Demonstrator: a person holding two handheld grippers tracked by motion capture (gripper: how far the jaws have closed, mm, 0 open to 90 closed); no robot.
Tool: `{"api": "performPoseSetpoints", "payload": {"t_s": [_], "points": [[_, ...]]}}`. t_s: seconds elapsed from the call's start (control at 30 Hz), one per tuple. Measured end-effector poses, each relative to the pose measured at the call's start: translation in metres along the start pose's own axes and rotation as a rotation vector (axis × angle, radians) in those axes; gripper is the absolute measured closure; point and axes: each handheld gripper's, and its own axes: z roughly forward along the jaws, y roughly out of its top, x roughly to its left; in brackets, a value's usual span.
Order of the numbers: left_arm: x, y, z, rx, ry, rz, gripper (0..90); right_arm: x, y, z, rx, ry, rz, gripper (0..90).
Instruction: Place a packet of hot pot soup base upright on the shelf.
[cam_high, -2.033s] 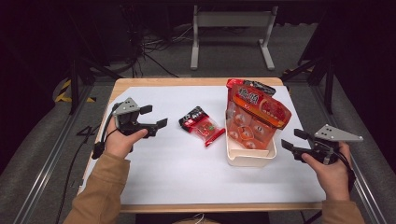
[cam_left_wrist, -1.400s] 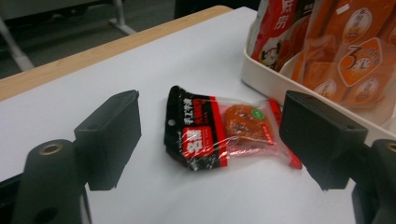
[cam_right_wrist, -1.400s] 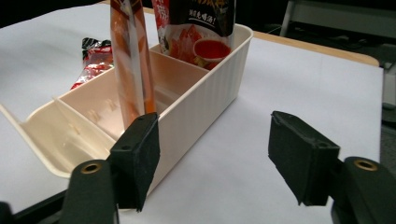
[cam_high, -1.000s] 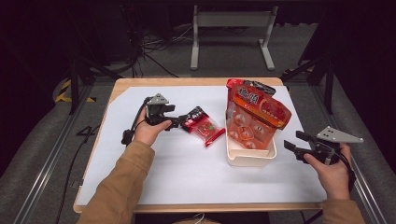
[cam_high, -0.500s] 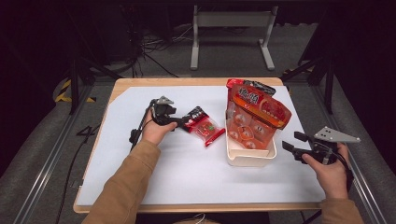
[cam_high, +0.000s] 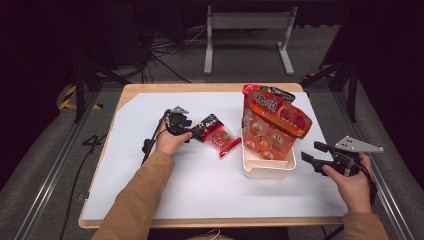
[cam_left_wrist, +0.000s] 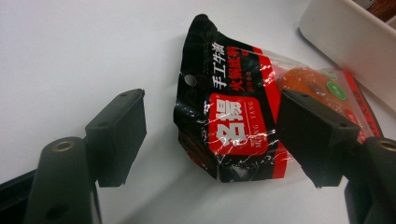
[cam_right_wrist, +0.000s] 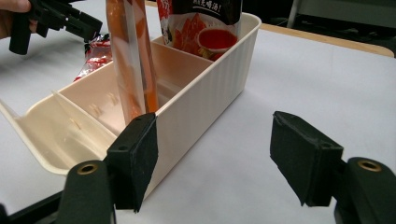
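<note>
The black and red snack packet (cam_left_wrist: 233, 126) lies on the white table (cam_left_wrist: 70, 51) between the open fingers (cam_left_wrist: 116, 135), nearer the right one, with no contact visible.

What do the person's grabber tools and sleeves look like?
Both tools are black. The left gripper has a black cable trailing from it, and the right gripper carries a grey three-cornered plate on top. In the gripper views, each one has two blocky black jaws with a brass-coloured ring on each arm. The person's left sleeve and right sleeve are tan-brown.
</note>
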Motion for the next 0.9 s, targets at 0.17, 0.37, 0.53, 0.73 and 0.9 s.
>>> {"api": "performPoseSetpoints", "payload": {"t_s": [0.17,0.37,0.53,0.73,0.9], "points": [[0.0009,-0.0014,0.0031,0.004,-0.003,-0.007,25.6,0.0003,-0.0002,0.001,0.005,0.004,0.0,32.2],[0.0011,-0.0028,0.0068,0.007,-0.044,-0.007,28.7,0.0002,-0.0007,0.0019,0.009,0.003,0.0,31.6],[0.0017,-0.0037,0.0088,0.007,-0.066,-0.004,33.8,0.0001,-0.001,0.0021,0.01,0.003,0.003,31.3],[-0.0007,-0.0037,0.0078,0.019,0.004,0.061,49.0,0.0004,-0.0012,0.0029,0.013,0.006,0.0,31.1],[-0.0032,-0.0042,0.0064,0.036,0.045,0.109,60.2,0.0006,-0.0013,0.0032,0.014,0.005,-0.001,31.0]]}}
